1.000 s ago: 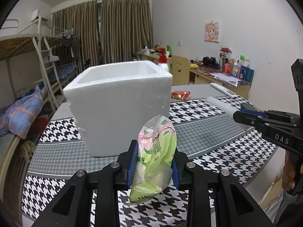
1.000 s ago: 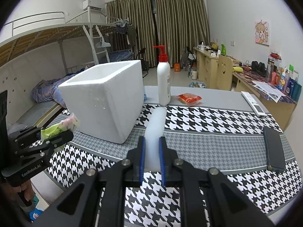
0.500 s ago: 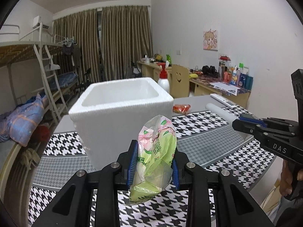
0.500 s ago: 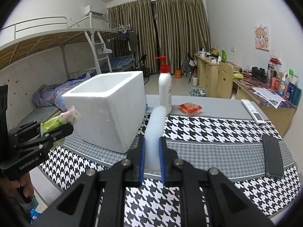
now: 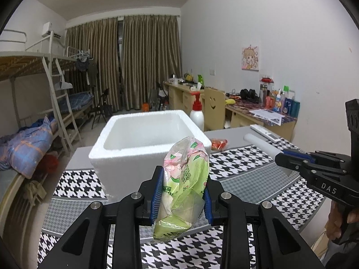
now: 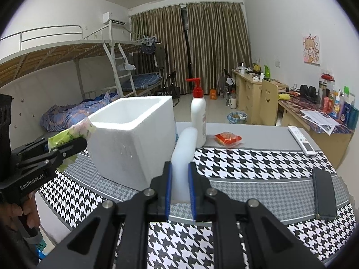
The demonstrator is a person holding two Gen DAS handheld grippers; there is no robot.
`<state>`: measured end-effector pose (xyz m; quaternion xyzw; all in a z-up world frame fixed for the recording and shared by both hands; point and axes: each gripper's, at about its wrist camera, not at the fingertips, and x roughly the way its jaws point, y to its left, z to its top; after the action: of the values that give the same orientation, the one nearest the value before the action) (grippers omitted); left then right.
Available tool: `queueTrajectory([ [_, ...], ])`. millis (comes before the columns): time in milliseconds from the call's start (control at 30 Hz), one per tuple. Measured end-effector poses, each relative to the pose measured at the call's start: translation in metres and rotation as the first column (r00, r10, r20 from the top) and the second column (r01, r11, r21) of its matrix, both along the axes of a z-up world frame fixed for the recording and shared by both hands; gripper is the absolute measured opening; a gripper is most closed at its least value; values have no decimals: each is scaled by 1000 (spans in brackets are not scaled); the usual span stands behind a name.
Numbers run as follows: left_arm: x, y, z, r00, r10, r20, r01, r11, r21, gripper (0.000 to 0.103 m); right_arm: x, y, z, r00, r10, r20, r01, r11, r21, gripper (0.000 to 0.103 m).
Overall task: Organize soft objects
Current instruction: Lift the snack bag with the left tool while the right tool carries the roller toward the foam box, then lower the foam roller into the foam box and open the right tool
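So far nothing is seen in the box. The packet is held in the left gripper jaws before it; the foam roll is clamped in the right gripper; both remain to be placed.

Green/pink floral plastic packet, crinkly and see-thru at the top, standing upright, pinched btwn the left jaws, held above the desk just in front of the white foam box. Box is open-topped, looks empty inside. White foam roll, soft-looking cylinder, clamped btwn the right jaws, sticking forward, right beside the box.
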<state>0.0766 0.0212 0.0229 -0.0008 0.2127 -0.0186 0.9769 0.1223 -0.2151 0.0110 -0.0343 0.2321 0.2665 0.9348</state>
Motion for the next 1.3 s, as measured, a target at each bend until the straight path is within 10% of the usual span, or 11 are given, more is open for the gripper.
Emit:
queueTrajectory([
  [1300,17,49,26,991,103,89,-102,995,-16,33,20,48,40,994,82,76,-82,997,4,17],
])
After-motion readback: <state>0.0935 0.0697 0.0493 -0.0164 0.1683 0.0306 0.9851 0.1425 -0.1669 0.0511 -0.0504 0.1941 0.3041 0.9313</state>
